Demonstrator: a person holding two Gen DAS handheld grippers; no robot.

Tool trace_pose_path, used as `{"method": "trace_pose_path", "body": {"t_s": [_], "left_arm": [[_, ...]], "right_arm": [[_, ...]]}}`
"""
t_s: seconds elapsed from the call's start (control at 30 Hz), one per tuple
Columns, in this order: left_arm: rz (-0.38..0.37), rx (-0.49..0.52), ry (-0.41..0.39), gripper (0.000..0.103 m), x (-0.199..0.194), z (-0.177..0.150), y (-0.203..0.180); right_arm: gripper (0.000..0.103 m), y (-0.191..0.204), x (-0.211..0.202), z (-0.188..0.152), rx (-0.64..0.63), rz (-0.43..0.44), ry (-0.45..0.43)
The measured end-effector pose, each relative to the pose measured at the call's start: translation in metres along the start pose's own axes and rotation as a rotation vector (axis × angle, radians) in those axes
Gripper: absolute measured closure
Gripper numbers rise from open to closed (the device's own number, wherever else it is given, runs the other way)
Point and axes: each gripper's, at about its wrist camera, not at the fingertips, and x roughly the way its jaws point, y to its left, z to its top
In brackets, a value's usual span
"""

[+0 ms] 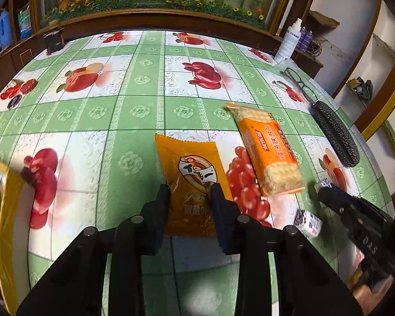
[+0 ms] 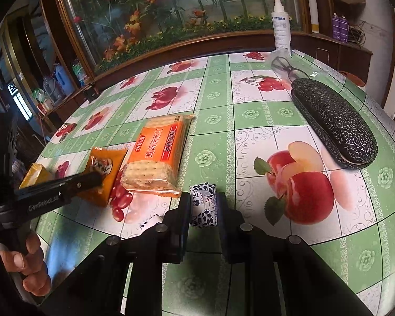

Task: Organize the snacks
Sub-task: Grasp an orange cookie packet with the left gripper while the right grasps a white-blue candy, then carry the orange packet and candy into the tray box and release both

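Note:
My left gripper has its fingers on both sides of an orange snack packet lying on the table and looks shut on it; the packet also shows in the right wrist view. My right gripper is shut on a small white candy with dark leaf print, which also shows in the left wrist view. An orange cracker pack lies to the right of the packet, and it shows in the right wrist view. A yellow box sits at the left edge.
The table has a green fruit-print cloth. A black patterned glasses case, a pair of glasses and a white spray bottle stand at the far right. A wood-framed glass cabinet runs behind the table.

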Motion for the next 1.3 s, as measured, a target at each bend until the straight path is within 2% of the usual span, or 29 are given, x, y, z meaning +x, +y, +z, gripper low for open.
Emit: {"method": "trace_pose_path", "body": {"t_s": [0.17, 0.37, 0.5, 0.63, 1.0, 1.3], "left_arm": [[-0.026, -0.039, -0.029, 0.089, -0.021, -0.014, 0.014], [-0.045, -0.044, -0.051, 0.096, -0.037, -0.020, 0.015], [-0.073, -0.053, -0.067, 0.096, -0.048, -0.026, 0.015], [-0.068, -0.070, -0.079, 0.096, -0.059, -0.035, 0.020], [0.080, -0.075, -0.165, 0.096, -0.110, -0.060, 0.037], [0.241, -0.089, -0.258, 0.096, -0.155, -0.075, 0.058]], "right_arm": [[0.083, 0.002, -0.004, 0.001, 0.005, 0.019, -0.019], [0.083, 0.004, -0.007, 0.001, 0.003, 0.030, -0.032], [0.083, 0.006, -0.011, 0.001, 0.003, 0.040, -0.048], [0.083, 0.006, -0.016, 0.002, 0.010, 0.060, -0.067], [0.083, 0.044, -0.028, -0.004, -0.072, 0.134, -0.100], [0.083, 0.103, -0.046, -0.017, -0.127, 0.262, -0.118]]}}
